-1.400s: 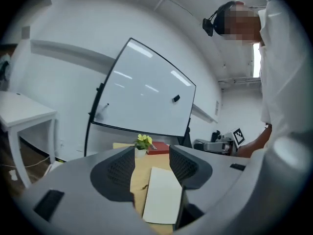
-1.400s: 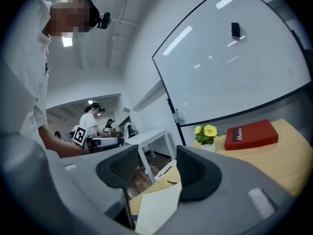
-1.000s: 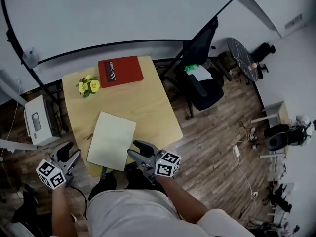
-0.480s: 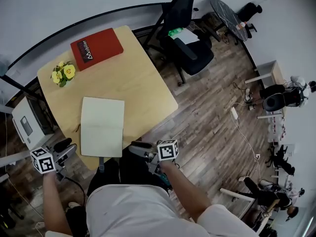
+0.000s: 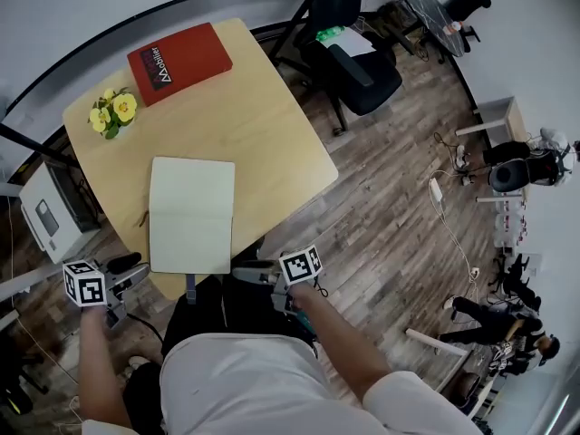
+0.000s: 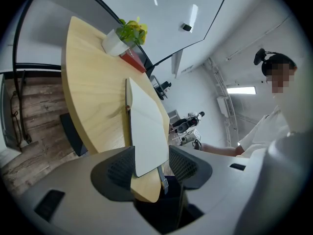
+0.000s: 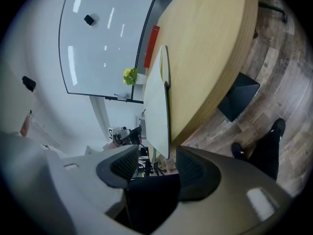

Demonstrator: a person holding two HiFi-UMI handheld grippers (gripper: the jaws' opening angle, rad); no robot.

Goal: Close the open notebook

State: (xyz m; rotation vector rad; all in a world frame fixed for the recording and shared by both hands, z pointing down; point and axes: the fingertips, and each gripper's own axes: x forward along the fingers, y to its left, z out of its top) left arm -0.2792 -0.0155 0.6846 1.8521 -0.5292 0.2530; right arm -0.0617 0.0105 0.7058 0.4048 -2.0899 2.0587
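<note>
A cream notebook (image 5: 191,214) lies flat on the wooden table (image 5: 263,134) near its front edge, showing as one plain rectangle with a grey ribbon hanging off the near end. My left gripper (image 5: 134,274) hangs off the table's near left corner, open and holding nothing. My right gripper (image 5: 249,274) is just below the table's near edge, right of the ribbon, also open and holding nothing. The left gripper view looks edge-on at the notebook (image 6: 146,126) beyond the open left gripper (image 6: 151,168). In the right gripper view the notebook (image 7: 157,106) lies beyond the open right gripper (image 7: 155,165).
A red book (image 5: 178,62) and a small pot of yellow flowers (image 5: 111,113) sit at the table's far end. A black office chair (image 5: 353,62) stands to the right, a white box (image 5: 50,211) on the floor to the left. Cables and equipment lie at the far right.
Both grippers have sunk lower and rolled, ending below the table's near edge. The head view has swung. The notebook has stayed in place on the table.
</note>
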